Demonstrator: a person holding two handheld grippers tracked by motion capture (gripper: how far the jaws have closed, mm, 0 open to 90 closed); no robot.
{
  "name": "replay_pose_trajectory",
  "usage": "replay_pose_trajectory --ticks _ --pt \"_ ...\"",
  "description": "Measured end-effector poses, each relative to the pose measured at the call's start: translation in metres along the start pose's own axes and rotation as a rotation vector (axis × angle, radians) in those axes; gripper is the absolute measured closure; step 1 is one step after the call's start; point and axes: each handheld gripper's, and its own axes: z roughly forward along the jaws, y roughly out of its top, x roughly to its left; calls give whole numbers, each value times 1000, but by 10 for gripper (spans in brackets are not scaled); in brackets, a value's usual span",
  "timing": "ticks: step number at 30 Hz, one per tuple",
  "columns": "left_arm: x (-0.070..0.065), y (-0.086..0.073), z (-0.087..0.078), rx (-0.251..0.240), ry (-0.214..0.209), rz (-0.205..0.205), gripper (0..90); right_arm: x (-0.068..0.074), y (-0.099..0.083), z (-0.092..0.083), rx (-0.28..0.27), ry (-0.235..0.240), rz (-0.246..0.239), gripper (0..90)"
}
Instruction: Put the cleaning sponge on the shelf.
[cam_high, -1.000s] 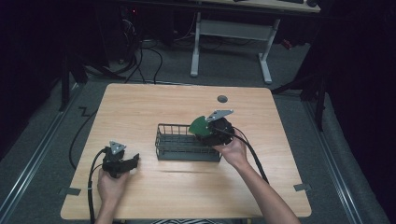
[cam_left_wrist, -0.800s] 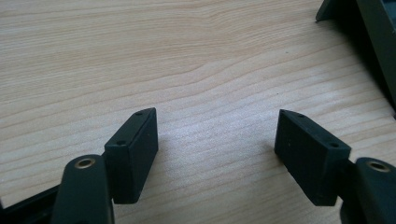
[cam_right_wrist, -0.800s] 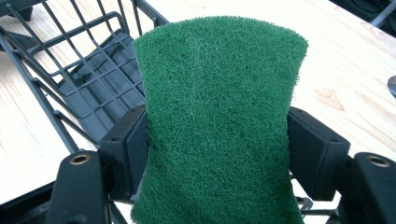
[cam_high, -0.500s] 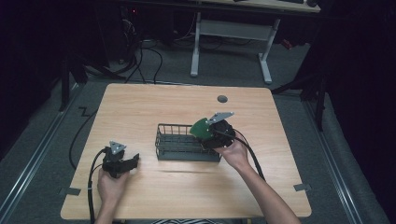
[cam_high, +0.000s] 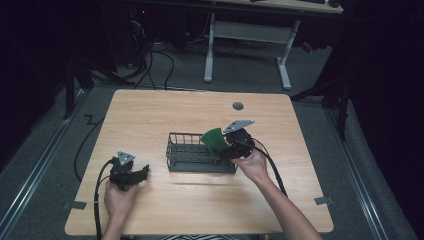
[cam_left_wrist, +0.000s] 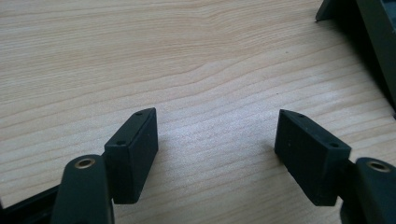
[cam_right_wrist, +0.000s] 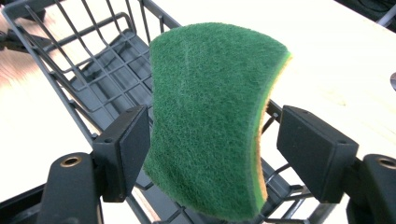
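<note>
A green scouring sponge (cam_right_wrist: 210, 116) with a yellow backing stands on edge between the jaws of my right gripper (cam_right_wrist: 212, 140). The left pad touches it and the right pad stands a little clear of its yellow edge. These jaws have just been opening, so the sponge sits loosely between them. In the high view the sponge (cam_high: 215, 141) hangs over the right end of a dark wire basket (cam_high: 172, 150), with the right gripper (cam_high: 222, 147) behind it. My left gripper (cam_high: 141, 172) rests on the table left of the basket, open, with bare wood between its jaws (cam_left_wrist: 215, 135).
The wire basket (cam_right_wrist: 93, 70) lies at mid-table, its floor visible below the sponge. A round cable hole (cam_high: 238, 106) sits near the table's far edge. Cables trail from both grippers off the front of the table. A desk frame (cam_high: 247, 35) stands beyond the table.
The sponge has dipped slightly toward the basket's right end. Both hands stay where they were.
</note>
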Motion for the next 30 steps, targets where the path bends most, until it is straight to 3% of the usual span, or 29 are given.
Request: replay_pose_trajectory --ticks 5,12,19,30 --pt "0 0 0 0 -1 0 305 -2 -4 -9 -35 -3 21 283" --pt "0 0 0 1 0 2 302 -9 -18 -26 -88 -19 56 383" --pt "0 0 0 0 1 2 301 -21 -37 -52 -171 -54 138 404" --pt "0 0 0 1 0 2 301 -41 -78 -80 -209 -102 248 402"
